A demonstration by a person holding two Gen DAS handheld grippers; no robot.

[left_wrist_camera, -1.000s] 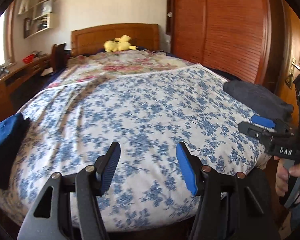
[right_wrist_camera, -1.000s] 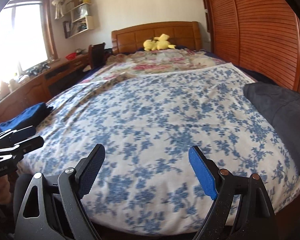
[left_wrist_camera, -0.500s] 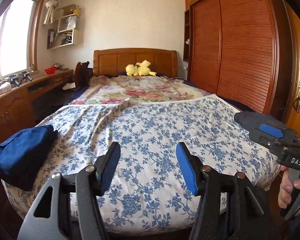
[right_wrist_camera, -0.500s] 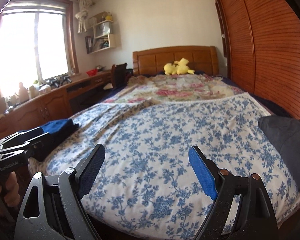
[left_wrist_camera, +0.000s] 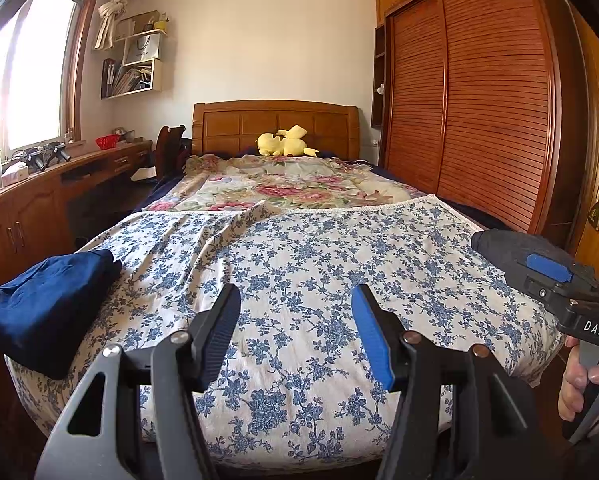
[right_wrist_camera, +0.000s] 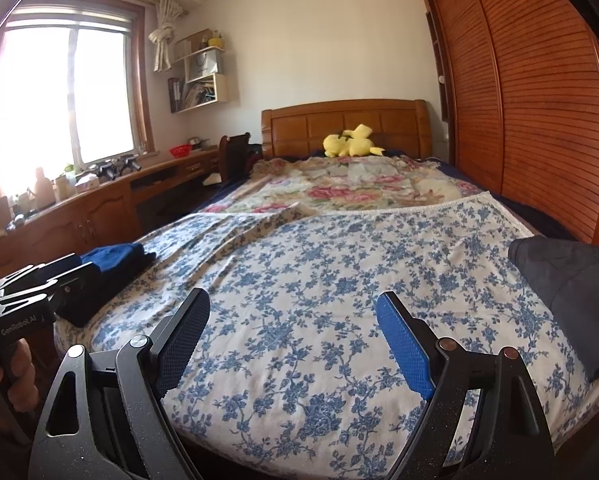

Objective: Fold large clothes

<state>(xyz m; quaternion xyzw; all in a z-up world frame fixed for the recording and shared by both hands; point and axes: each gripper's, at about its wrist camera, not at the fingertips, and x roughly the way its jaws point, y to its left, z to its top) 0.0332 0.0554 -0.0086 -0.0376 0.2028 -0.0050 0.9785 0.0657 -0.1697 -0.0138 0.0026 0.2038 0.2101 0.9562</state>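
On the left edge of the bed (left_wrist_camera: pixel 451 368) lies a folded dark blue garment (left_wrist_camera: pixel 47 304); it looks already done. The left gripper (left_wrist_camera: pixel 295 320) hovers before the bed foot, jaws about half apart and empty. The right gripper (right_wrist_camera: pixel 295 340) hovers beside it, jaws wide and empty too. At the far right rests a dark grey garment (right_wrist_camera: pixel 571 292) (not yet folded, I think). So the step is between pieces: next, both grippers must reach right, take this garment and spread it flat.
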